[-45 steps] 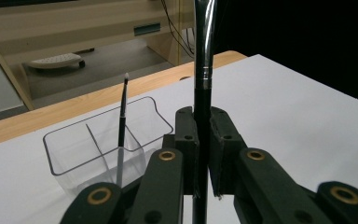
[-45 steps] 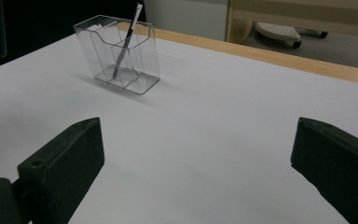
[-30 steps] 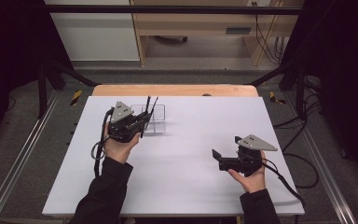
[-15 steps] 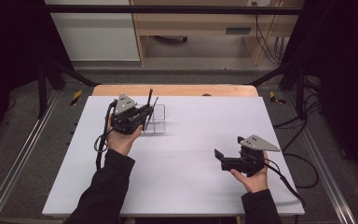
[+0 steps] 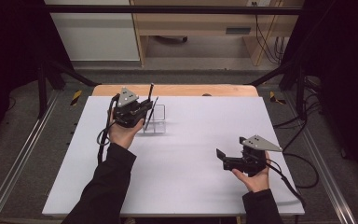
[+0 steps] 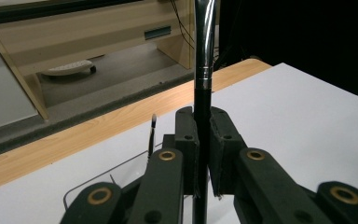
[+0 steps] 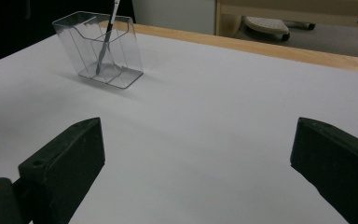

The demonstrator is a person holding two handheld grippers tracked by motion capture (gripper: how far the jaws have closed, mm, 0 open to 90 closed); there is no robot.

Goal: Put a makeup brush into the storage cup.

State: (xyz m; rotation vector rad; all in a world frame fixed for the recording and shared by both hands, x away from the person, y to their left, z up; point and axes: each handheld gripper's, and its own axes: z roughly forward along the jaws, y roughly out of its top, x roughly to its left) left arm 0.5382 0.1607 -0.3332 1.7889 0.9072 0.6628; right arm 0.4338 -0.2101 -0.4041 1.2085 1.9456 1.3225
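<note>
Since the earlier frame my left tongs (image 5: 145, 108) have moved farther up the table (image 5: 191, 186), pinching the upright brush (image 6: 202, 116) beside the clear holder (image 5: 154, 121). Insertion appears next. My right tongs (image 5: 223, 158) rest spread, empty.

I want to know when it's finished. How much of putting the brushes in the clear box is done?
One thin brush already stands in the clear holder. The left gripper is shut on a second, black-handled brush, held beside the holder, not yet in it. Still left: dropping that brush in. The right gripper rests open, apart from it.
</note>
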